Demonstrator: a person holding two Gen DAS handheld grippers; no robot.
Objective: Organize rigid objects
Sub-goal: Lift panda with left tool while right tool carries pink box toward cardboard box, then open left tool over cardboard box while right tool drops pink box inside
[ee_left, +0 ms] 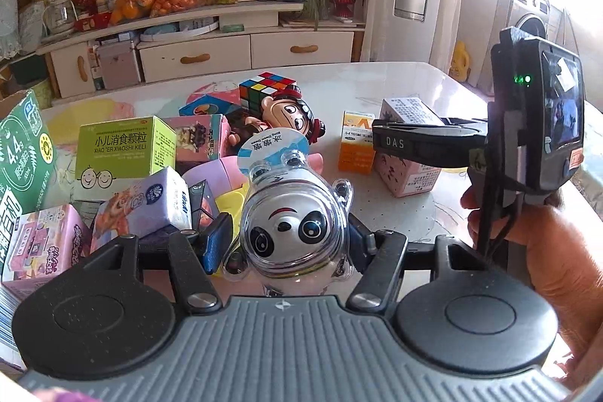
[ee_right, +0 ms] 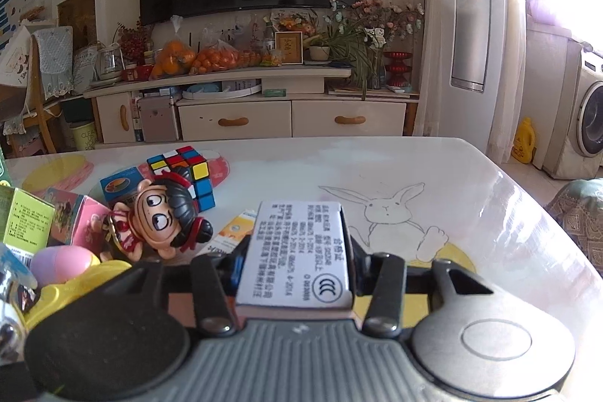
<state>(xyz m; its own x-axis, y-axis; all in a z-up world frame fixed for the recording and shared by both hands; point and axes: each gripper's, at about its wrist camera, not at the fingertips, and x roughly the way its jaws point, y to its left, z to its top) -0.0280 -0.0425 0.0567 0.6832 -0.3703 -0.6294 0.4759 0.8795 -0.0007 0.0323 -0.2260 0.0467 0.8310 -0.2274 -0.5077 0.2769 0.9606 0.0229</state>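
My left tool (ee_left: 288, 243) grips the clear plastic panda figurine (ee_left: 292, 228), my right tool (ee_right: 296, 264) the pink printed carton (ee_right: 297, 251) above the counter (ee_right: 490, 213); next, placing both toward twelve o'clock.

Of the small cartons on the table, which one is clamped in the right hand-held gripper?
The pink carton with the white printed top, beside the orange box. The right hand-held gripper grips it; the other cartons lie ungripped.

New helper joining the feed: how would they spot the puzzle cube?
Start at the white table, at its far edge before the TV cabinet. Behind the big-headed doll stands the puzzle cube, the only black-edged block chequered in coloured squares.
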